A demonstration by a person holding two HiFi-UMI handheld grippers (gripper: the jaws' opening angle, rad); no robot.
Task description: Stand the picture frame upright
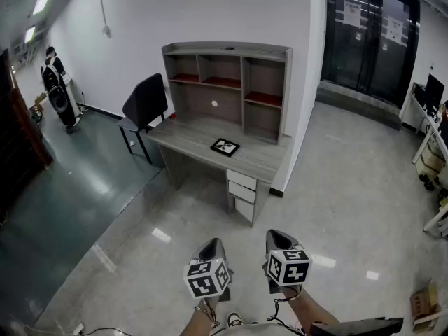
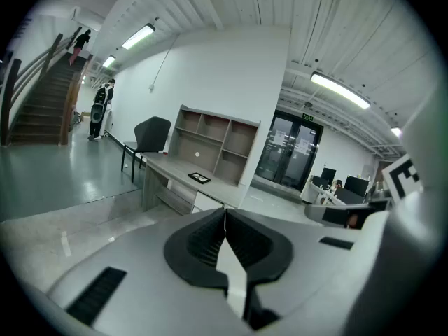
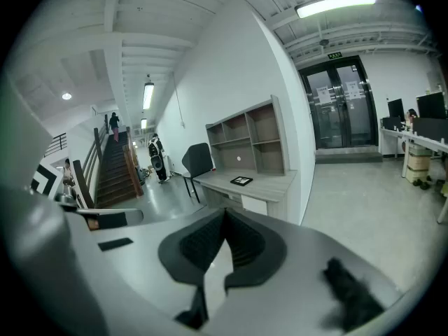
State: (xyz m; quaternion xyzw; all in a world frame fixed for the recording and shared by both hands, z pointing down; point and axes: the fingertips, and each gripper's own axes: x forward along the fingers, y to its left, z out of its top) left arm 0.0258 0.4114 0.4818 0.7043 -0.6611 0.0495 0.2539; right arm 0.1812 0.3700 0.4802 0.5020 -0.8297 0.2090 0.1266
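Both left tongs (image 1: 213, 243) and right tongs (image 1: 278, 235) point forward side by side — jaws pressed together, empty.

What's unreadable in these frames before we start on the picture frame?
The picture frame: too small in all three views to read its print; its back, with any stand, lies hidden against the desk.
The door notices: head view, too small to read.
The hands: head view, hidden behind the left gripper and right gripper.
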